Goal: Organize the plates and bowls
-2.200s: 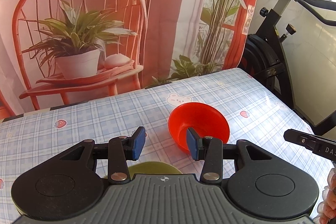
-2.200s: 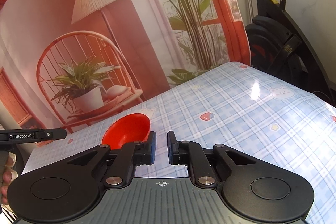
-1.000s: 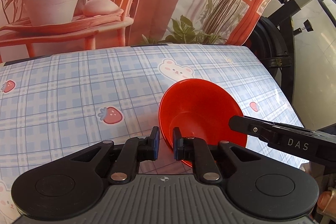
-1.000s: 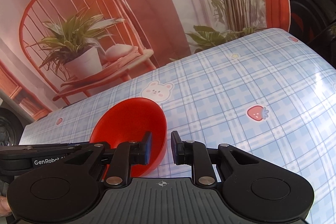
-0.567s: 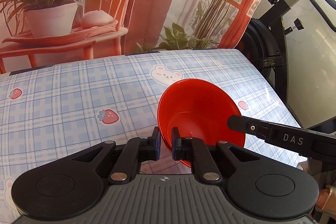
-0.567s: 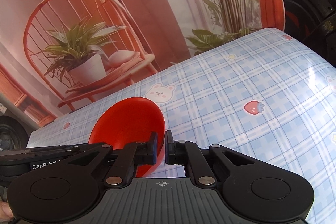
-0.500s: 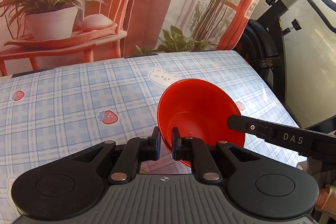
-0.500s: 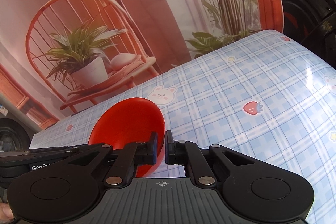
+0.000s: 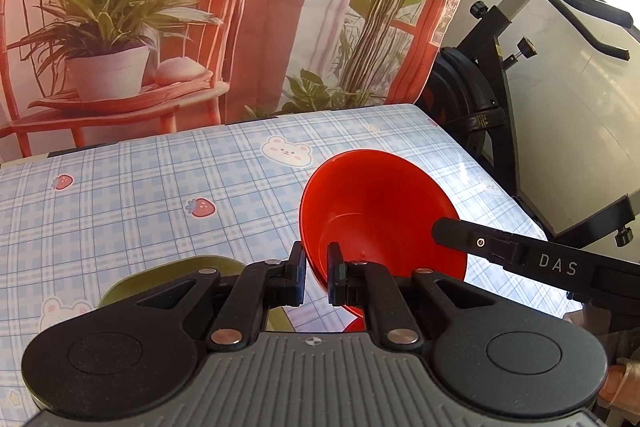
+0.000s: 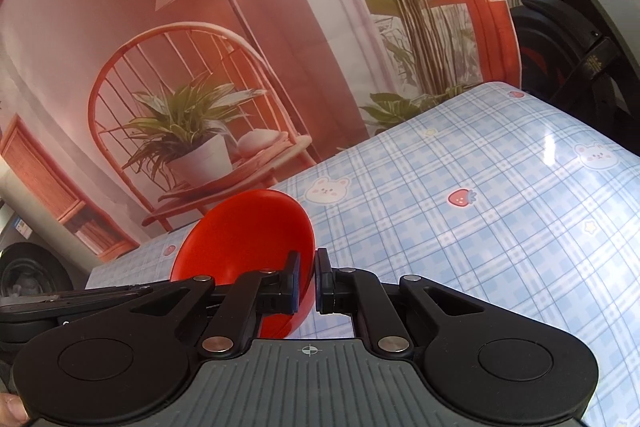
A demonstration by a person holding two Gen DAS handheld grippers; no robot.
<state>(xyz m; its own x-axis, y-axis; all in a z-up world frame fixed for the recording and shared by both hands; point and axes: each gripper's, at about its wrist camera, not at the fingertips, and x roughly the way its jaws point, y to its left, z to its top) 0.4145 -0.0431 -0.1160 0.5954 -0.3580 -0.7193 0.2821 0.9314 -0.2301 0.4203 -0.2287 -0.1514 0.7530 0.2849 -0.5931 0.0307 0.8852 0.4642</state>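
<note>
Plaid-clothed table [image 9: 160, 195], olive-green dish [image 9: 168, 267] lying on it

The right gripper [image 10: 306, 281], whose jaws stood apart around the red bowl's [image 10: 248, 235] rim a second ago, now pinches it. Both grippers have lifted the bowl off the checked tablecloth [image 9: 140, 187], and a green dish [image 9: 192, 265] has reappeared at lower left.

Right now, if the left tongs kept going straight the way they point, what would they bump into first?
The left tongs are already shut on the red bowl's rim. Straight on, bowl and tongs would probably meet the checked tablecloth first, though depth is hard to judge.
</note>
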